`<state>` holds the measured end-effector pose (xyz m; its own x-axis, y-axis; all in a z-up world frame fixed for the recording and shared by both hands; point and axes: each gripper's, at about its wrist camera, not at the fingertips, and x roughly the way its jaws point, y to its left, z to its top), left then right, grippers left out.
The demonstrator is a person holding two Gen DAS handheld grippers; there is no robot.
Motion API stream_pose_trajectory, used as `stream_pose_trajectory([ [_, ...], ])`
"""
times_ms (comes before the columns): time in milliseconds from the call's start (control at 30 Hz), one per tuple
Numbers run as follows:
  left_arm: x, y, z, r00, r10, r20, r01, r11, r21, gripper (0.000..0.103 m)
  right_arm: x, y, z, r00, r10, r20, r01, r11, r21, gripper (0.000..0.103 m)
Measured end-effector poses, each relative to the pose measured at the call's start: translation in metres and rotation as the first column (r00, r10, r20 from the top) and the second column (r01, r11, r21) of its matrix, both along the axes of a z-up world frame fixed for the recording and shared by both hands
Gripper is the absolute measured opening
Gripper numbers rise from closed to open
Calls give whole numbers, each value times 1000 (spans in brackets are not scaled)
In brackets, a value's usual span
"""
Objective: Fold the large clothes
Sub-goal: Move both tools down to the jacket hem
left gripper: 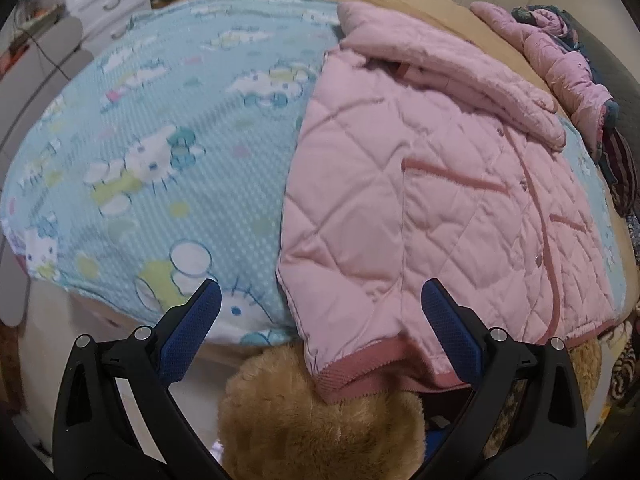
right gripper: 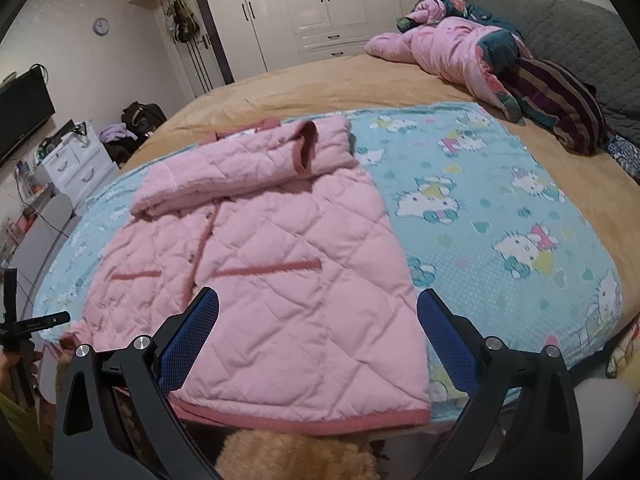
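Note:
A pink quilted jacket lies flat on a light blue cartoon-cat blanket, front side up, with both sleeves folded across its upper part. Its darker pink ribbed hem hangs at the near bed edge. My left gripper hovers open just above the hem's left corner, nothing between its blue pads. My right gripper is open too, held over the jacket's lower right part, touching nothing.
A tan sheet covers the bed. A heap of pink and dark clothes lies at the far end by a grey headboard. A brown fuzzy thing sits under the near edge. White drawers stand left, wardrobes behind.

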<state>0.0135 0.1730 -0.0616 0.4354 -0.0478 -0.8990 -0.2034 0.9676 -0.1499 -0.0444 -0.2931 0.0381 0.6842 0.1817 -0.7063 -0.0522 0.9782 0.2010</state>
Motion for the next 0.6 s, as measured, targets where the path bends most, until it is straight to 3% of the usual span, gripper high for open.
stream_pose_trajectory([
  [433, 11, -22, -38, 996, -47, -82, 36, 992, -124, 94, -12, -21, -42, 994, -18, -111, 18, 1000, -3, 99],
  [600, 16, -33, -50, 993, -69, -94, 58, 991, -118, 94, -17, -32, -57, 987, -28, -156, 30, 999, 11, 99],
])
